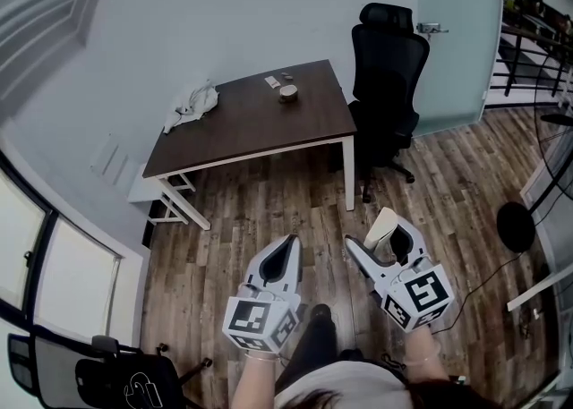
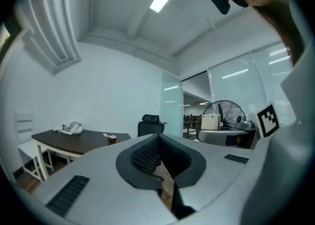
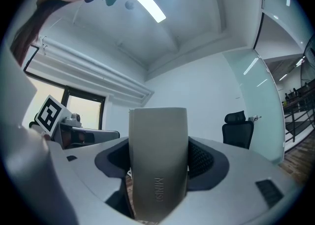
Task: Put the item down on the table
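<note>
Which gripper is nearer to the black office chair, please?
Right. The right gripper, holding a beige case, is directly below the chair in the head view; the left gripper sits further left.

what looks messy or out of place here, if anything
Only the white cloth stands out: it lies crumpled in a heap at the left end of the table, not folded. The beige item sits straight between the fingers of the right gripper.

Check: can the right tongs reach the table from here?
Probably not: the right tongs, shut on the beige item, sit well short of the table. Only open floor lies between; step closer.
</note>
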Tool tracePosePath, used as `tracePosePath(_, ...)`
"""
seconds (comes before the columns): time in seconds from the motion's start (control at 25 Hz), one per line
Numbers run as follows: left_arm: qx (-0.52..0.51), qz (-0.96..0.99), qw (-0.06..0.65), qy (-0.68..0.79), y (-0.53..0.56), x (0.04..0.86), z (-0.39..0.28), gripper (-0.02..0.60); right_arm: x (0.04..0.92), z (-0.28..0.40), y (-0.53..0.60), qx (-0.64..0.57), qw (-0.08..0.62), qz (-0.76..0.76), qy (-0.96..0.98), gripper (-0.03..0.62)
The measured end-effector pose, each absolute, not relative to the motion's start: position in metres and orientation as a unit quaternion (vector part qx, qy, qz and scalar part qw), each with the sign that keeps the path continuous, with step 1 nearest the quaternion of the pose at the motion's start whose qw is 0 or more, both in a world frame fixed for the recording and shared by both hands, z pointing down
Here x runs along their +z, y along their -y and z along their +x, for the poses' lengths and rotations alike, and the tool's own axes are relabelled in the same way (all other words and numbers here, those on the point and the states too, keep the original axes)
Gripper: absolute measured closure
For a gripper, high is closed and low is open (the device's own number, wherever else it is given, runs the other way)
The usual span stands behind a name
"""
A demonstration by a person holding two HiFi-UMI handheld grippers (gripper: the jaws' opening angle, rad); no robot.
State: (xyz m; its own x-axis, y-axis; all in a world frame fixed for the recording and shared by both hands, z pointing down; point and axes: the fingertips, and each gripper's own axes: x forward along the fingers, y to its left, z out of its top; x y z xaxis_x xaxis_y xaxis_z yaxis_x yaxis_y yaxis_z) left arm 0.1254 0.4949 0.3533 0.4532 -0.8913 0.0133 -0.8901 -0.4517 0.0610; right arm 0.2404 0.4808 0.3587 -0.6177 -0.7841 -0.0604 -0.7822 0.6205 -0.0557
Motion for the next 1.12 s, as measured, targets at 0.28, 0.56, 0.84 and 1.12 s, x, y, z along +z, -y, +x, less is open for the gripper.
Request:
tracePosePath(0.28,-0.024,0.862,0.031,0.506,-0.449,0.353,0.124,0.563,0.360,0.232,-0.436,-0.012,0.037,-0.436,-0.899,0.276)
tracePosePath(0.56,-0.017,0.863,0.037,0.503,-0.389,0.354,0.100,0.563,0.361,0.205,-0.376,-0.014,0.029,-0.440,-0.897,0.276)
tracePosePath(0.84,-0.010,0.865,0.033,0.501,-0.329,0.357,0.064,0.563,0.361,0.166,-0.317,-0.015,0.021,-0.439,-0.898,0.276)
tracePosePath(1.12,-0.016,0.874,0.035,0.485,-0.280,0.352,0.033,0.563,0.356,0.125,-0.266,-0.015,0.011,-0.437,-0.900,0.276)
